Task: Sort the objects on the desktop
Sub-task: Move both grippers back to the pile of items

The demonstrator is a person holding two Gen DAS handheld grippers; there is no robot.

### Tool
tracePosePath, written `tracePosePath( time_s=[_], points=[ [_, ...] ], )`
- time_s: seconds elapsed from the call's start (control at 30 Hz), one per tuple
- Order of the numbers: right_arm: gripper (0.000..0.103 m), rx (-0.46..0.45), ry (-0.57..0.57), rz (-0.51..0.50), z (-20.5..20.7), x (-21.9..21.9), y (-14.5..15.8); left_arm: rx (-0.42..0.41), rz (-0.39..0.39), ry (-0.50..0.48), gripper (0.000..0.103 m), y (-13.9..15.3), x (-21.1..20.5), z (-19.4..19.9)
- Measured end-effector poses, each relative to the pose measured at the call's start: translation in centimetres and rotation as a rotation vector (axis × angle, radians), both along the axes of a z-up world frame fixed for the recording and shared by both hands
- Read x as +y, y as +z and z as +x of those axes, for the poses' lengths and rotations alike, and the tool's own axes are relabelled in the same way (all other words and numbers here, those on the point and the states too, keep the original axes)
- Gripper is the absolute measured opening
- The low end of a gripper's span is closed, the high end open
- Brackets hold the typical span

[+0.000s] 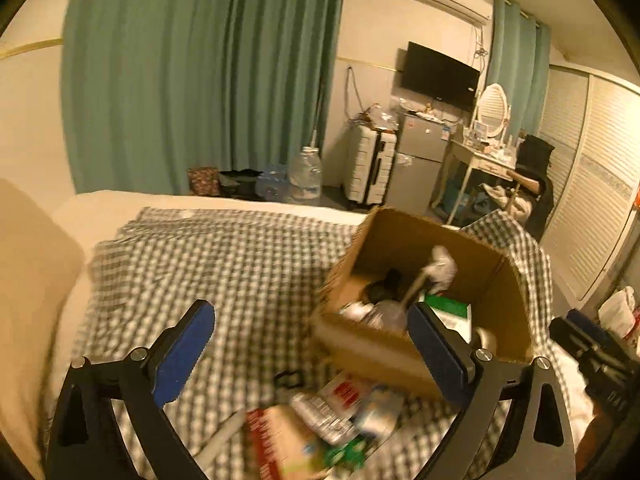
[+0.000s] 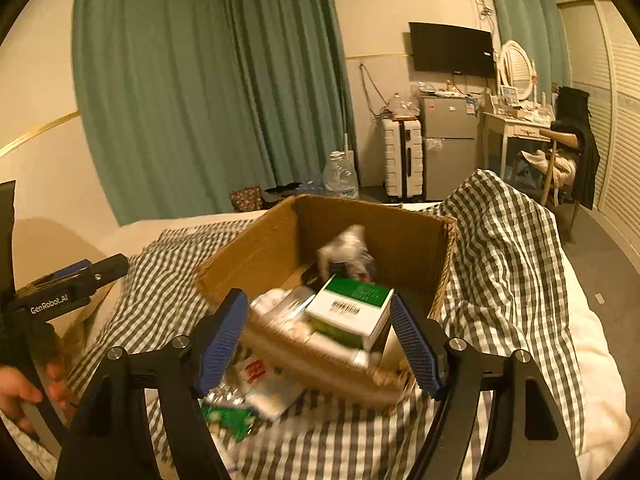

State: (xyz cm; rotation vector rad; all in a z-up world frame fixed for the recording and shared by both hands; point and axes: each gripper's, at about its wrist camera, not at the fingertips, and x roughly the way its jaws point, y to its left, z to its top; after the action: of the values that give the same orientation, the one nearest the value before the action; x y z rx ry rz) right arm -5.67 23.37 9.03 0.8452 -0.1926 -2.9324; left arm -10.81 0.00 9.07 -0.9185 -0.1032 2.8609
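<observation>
An open cardboard box [image 1: 500, 280] [image 2: 260, 252] stands on a checked cloth [image 1: 240, 260] [image 2: 500, 260] spread over a bed. Inside it lie a green and white carton [image 1: 448, 308] [image 2: 352, 312], a crumpled white item [image 2: 348, 252] and other blurred things. Red and white packets [image 1: 344, 392] [image 2: 260, 376] and a green pack [image 2: 228, 416] lie loose on the cloth in front of the box. My left gripper [image 1: 310, 354] hangs open above the loose pile, left of the box. My right gripper [image 2: 320, 342] is open at the box's near wall, its pads apart from the carton.
A person's hand [image 2: 16, 392] holds the left tool at the far left. Beyond the bed are green curtains [image 1: 200, 80], water bottles [image 1: 306, 174], a white suitcase [image 2: 402, 158], a small fridge [image 2: 450, 140] and a dressing table [image 1: 480, 160]. The cloth bunches up right of the box.
</observation>
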Motion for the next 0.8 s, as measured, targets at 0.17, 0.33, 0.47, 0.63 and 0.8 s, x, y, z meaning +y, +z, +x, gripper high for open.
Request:
tracePosePath(
  time_s=[0.17,0.33,0.47,0.63,0.8],
  points=[
    [0.074,-0.051,0.052,0.018,1.7,-3.5,-1.7,-0.055,-0.031,0.052,0.103,-3.0,-3.3,3.4],
    [0.074,-0.131,0.091,0.002,1.7,-6.1,-6.3,-0.151,-0.071,0.104,0.103,-9.9,-4.7,5.1],
    [0.074,-0.184,0.128,-0.006,1.7,-7.2,-10.4,-0.205,-0.113,0.084,0.103,-14.6,-5.2,5.2],
    [0.074,-0.221,0.148,-0.007,0.4,-7.8,-12.9,-0.255,-0.035,0.058,0.103,-16.7,-5.5,4.9],
    [0.074,-0.182,0.223,0.021,-1.0,-9.6,-12.9,-0.282,-0.024,0.013,0.103,-18.0,-3.7,4.5]
  ],
)
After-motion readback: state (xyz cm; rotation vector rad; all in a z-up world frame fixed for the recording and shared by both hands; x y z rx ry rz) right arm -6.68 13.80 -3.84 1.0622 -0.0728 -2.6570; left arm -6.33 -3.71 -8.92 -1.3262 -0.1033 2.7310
